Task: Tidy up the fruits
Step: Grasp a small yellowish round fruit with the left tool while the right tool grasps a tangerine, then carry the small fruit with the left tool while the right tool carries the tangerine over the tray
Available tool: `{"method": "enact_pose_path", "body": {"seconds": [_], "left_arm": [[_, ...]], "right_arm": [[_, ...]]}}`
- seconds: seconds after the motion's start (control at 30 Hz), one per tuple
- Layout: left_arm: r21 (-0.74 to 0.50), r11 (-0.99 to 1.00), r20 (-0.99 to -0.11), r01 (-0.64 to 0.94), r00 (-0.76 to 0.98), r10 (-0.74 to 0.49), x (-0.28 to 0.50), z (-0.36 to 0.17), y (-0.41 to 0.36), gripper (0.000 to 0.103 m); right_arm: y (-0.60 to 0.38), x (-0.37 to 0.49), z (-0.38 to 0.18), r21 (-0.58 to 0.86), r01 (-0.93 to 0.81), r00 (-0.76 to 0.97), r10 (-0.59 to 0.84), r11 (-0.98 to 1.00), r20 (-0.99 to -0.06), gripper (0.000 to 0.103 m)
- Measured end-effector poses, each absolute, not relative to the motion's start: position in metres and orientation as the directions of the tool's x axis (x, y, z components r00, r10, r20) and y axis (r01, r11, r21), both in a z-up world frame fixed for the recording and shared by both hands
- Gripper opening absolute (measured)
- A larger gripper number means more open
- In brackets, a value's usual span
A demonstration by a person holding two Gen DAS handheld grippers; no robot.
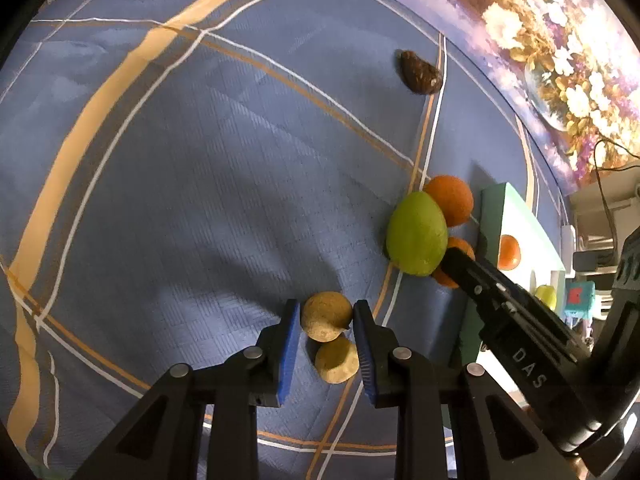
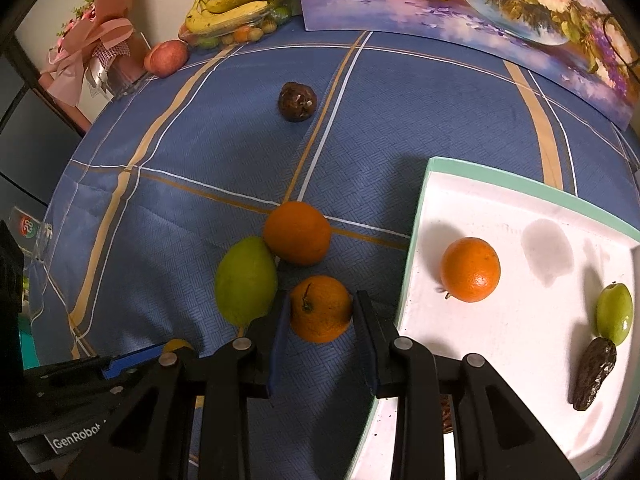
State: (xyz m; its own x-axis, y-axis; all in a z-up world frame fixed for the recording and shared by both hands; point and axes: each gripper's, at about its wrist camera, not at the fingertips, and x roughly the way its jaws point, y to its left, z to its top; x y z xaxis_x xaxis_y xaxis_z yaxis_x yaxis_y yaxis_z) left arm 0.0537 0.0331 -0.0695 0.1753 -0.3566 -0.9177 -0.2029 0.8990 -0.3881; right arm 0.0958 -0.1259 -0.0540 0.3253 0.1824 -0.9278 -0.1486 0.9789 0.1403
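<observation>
Blue checked tablecloth (image 2: 200, 152) under everything, crossed by tan and white stripes. Left gripper (image 1: 326, 322) closed on a small tan round fruit (image 1: 326, 316), blue pads touching it on both sides; a second tan fruit (image 1: 336, 360) just beside it, lower between the fingers, contact with the pads not clear. Right gripper (image 2: 320, 312) clamped on an orange with a stem (image 2: 320, 308), still resting on the cloth. Just beside that, a green pear-shaped fruit (image 2: 246, 280) and another orange (image 2: 298, 232), all three bunched together. Farther off on the cloth, alone, a dark brown wrinkled fruit (image 2: 298, 102). To the right, a white tray with a mint-green rim (image 2: 416, 240), holding a third orange (image 2: 470, 270), a small green fruit (image 2: 614, 312) and a dark elongated piece (image 2: 594, 372) touching it. Along the far edge, a glass dish of bananas (image 2: 236, 6), a reddish apple (image 2: 166, 58), a pink-ribboned gift box (image 2: 96, 44) and a flower painting (image 2: 480, 8).
</observation>
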Motion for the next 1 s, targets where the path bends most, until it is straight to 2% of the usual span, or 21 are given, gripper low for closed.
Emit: {"method": "enact_pose_path", "body": {"seconds": [0.6, 1.0], "left_arm": [[-0.400, 0.880, -0.895, -0.257, 0.315, -0.315, 0.057, -0.043, 0.056, 0.028], [-0.394, 0.887, -0.878, -0.242, 0.385, -0.284, 0.057, -0.025, 0.054, 0.028]], "right_arm": [[-0.142, 0.092, -0.047, 0.217, -0.109, 0.331, 0.241, 0.970, -0.912, 0.032], [-0.165, 0.085, -0.003, 0.256, -0.074, 0.436, 0.262, 0.964, -0.861, 0.032]]}}
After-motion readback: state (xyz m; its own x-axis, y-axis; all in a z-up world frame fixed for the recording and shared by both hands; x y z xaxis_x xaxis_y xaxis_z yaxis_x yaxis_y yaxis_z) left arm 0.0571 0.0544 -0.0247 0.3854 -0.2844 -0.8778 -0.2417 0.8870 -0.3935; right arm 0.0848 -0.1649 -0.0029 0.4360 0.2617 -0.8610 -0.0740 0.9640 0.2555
